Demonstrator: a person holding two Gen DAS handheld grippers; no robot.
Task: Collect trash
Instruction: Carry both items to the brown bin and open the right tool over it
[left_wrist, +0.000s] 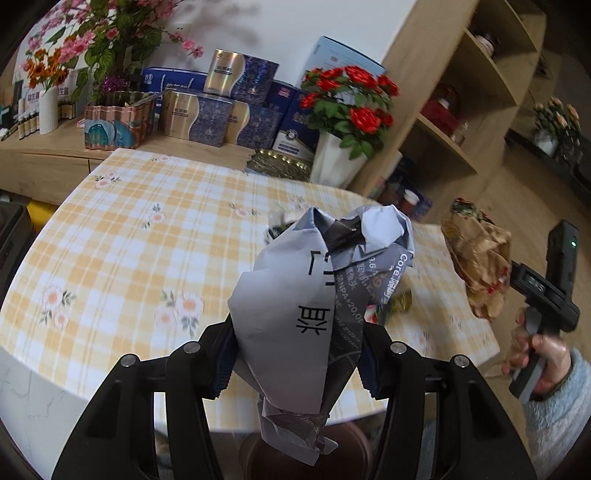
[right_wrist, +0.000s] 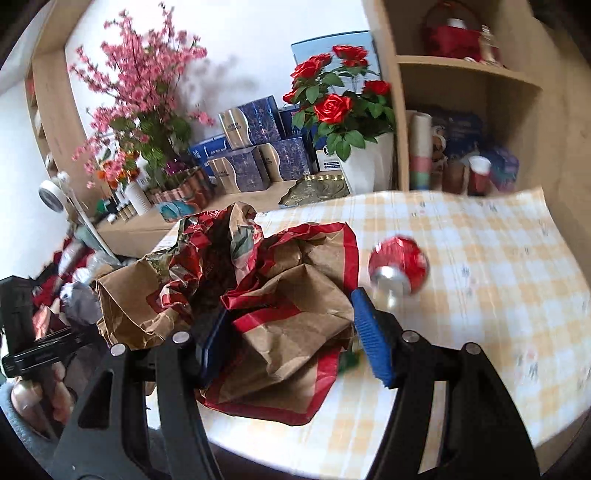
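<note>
Mid-haul right now, both tongs loaded. My left gripper (left_wrist: 295, 354) is clamped on a crumpled grey paper (left_wrist: 317, 295), a glossy printed sheet with black characters, wadded into a stiff, pointy lump that sticks up past the jaws and hangs out below them. My right gripper (right_wrist: 291, 339) is squeezing a brown paper bag (right_wrist: 280, 306) with red borders, crinkly kraft stuff, scrunched flat-ish and bulging out to the left.

Both loads are lifted above the near edge of the table (left_wrist: 122, 236), the one with the yellow checked, flower-print oilcloth.

I'd say the step is carrying these two pieces off to wherever the trash goes; I can't see a bin in either view, so finding it comes first. Then ease off over it, paper springs back so it should drop clean.

Still left on the table: a crushed red can (right_wrist: 400, 267) near the right edge, shiny dented metal, blurry in the shot.
</note>
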